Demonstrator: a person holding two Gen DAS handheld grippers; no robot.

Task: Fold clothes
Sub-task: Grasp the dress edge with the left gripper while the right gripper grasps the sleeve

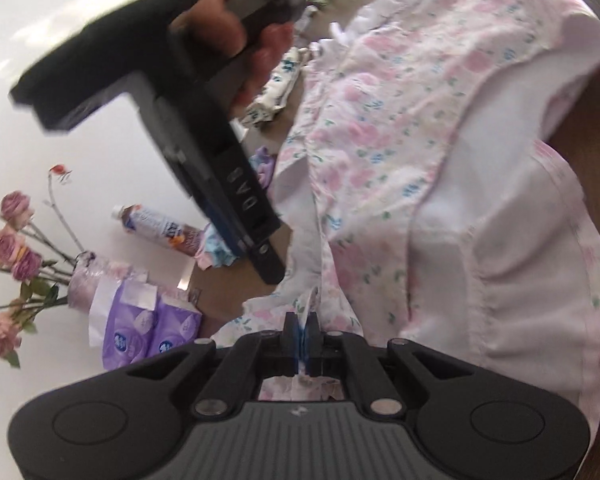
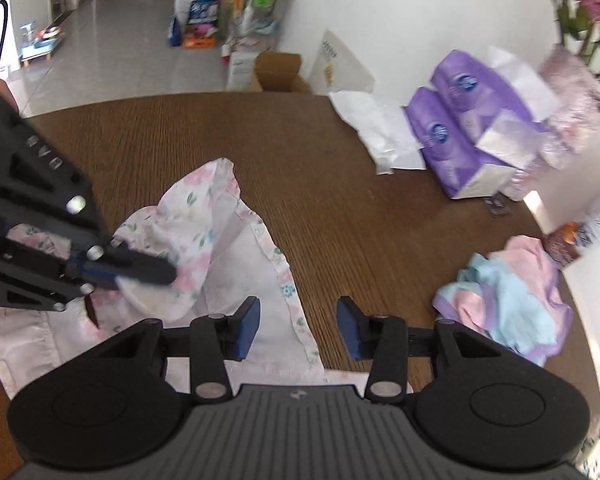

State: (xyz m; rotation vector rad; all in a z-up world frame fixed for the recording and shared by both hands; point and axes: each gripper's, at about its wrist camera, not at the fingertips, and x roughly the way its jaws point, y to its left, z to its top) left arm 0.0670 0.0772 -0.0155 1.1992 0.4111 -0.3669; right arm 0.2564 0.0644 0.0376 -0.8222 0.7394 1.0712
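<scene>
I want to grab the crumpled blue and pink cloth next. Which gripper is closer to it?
Right. The right gripper hangs open just beside the crumpled blue and pink cloth. The left gripper is farther off, shut on the floral garment.

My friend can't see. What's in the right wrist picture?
The right tongs are open above a pink flowery garment on a brown wooden table. The left tongs pinch the garment. Purple tissue packs sit behind.

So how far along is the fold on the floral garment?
Early. The left gripper is shut on a floral garment edge, lifted off the table. The right gripper is open, holding nothing. No finished fold shows, and a crumpled pastel cloth waits untouched.
</scene>
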